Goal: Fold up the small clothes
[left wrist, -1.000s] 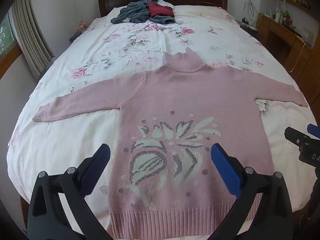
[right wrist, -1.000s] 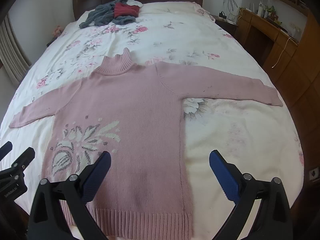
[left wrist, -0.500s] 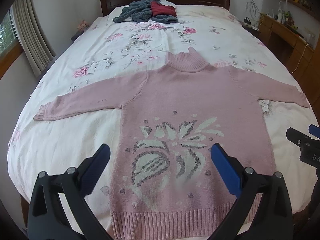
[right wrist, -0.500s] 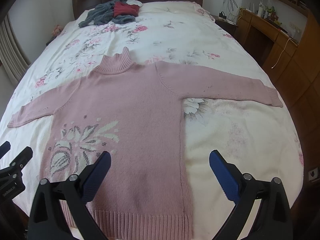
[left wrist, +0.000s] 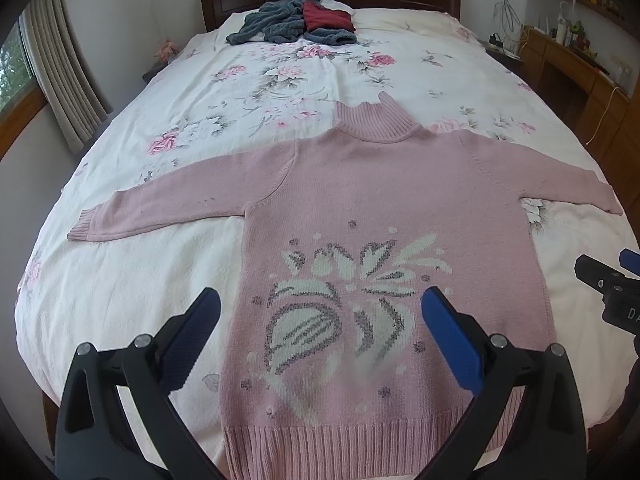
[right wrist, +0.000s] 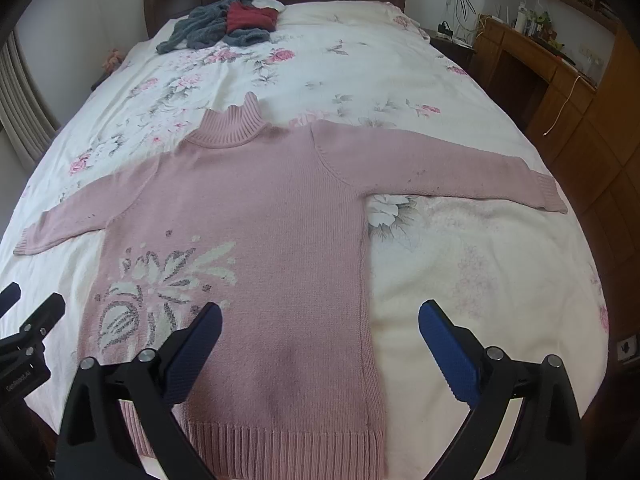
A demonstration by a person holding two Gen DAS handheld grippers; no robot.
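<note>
With both grippers (left wrist: pixel 320 312) (right wrist: pixel 320 320) spread apart and empty, the flat pink knitted turtleneck sweater (left wrist: pixel 384 208) may bunch if a sleeve is pinched too shallowly.

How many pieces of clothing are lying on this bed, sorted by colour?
Pink: 1, the sweater spread flat.
Grey: 1, the crumpled heap by the headboard; may be more than one piece.
Dark red: 1, the garment on that heap.
Total: 3

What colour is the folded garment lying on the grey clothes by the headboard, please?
Dark red, clearest in the left wrist view.
</note>
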